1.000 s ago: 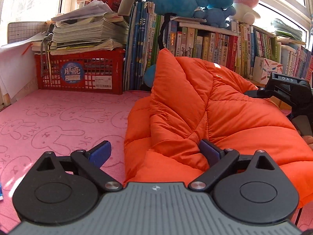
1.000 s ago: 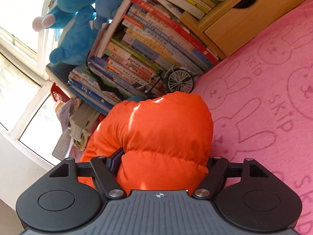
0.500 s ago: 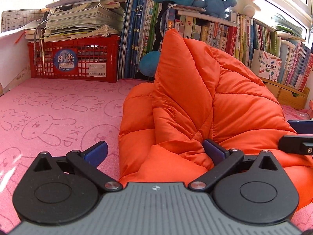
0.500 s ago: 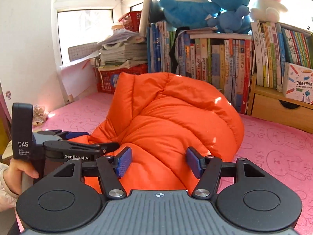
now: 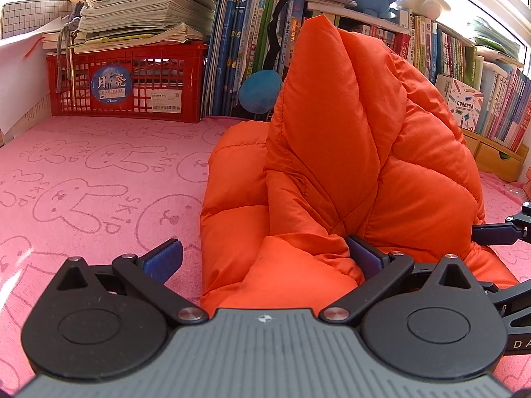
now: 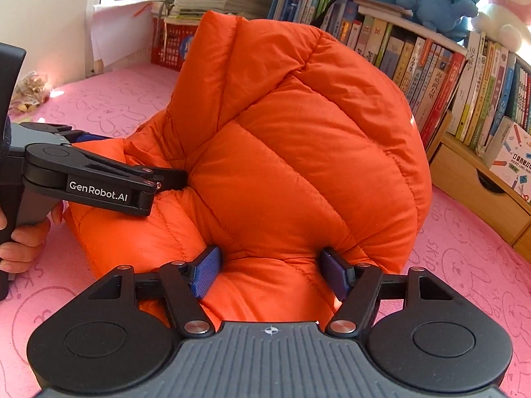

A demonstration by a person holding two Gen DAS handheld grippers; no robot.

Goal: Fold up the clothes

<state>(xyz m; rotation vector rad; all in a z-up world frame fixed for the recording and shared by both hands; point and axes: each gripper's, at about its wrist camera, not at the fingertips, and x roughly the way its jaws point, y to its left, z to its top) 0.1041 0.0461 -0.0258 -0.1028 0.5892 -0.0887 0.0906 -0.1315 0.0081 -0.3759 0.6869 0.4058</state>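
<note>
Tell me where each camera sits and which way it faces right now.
Left wrist: on the left gripper, facing jacket, crate and books; right gripper's tip at right edge.
Right wrist: on the right gripper, jaws opening astride the jacket, facing the books; left gripper and hand at left.
Shared: jacket, crate, books, pink cloth.

Open pink mat (image 5: 99, 172) at left of the frame. Blocked at centre by jacket (image 5: 348, 165); behind, red crate (image 5: 126, 79) and books (image 5: 239, 39) wall off the back.
</note>
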